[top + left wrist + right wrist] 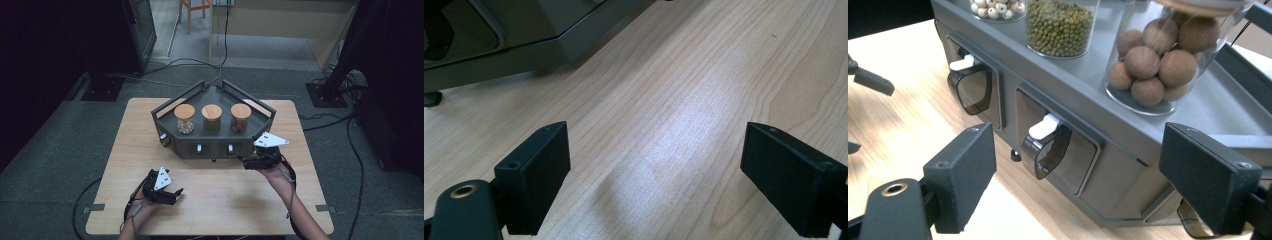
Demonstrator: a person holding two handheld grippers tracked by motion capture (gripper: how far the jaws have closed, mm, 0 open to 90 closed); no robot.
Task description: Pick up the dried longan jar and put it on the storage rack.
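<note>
A grey angular rack (260, 111) stands at the back of the wooden table (225, 200) and holds three wood-lidded jars: white beans (185, 120), green beans (211, 120) and brown balls (240, 119). Its front carries dark see-through cups with white tabs (1044, 126). My right gripper (248, 162) is open by the rack's front right. In the right gripper view the jaws (1078, 175) frame one cup (1048, 150) without touching it. My left gripper (173, 193) rests open near the table's front left, with bare wood between its jaws (656, 170).
Another cup (970, 87) sits farther left on the rack front, and a third (1193, 220) sits low at the right. The rack's corner (524, 40) lies beyond the left gripper. Cables run over the grey floor (350, 150) around the table.
</note>
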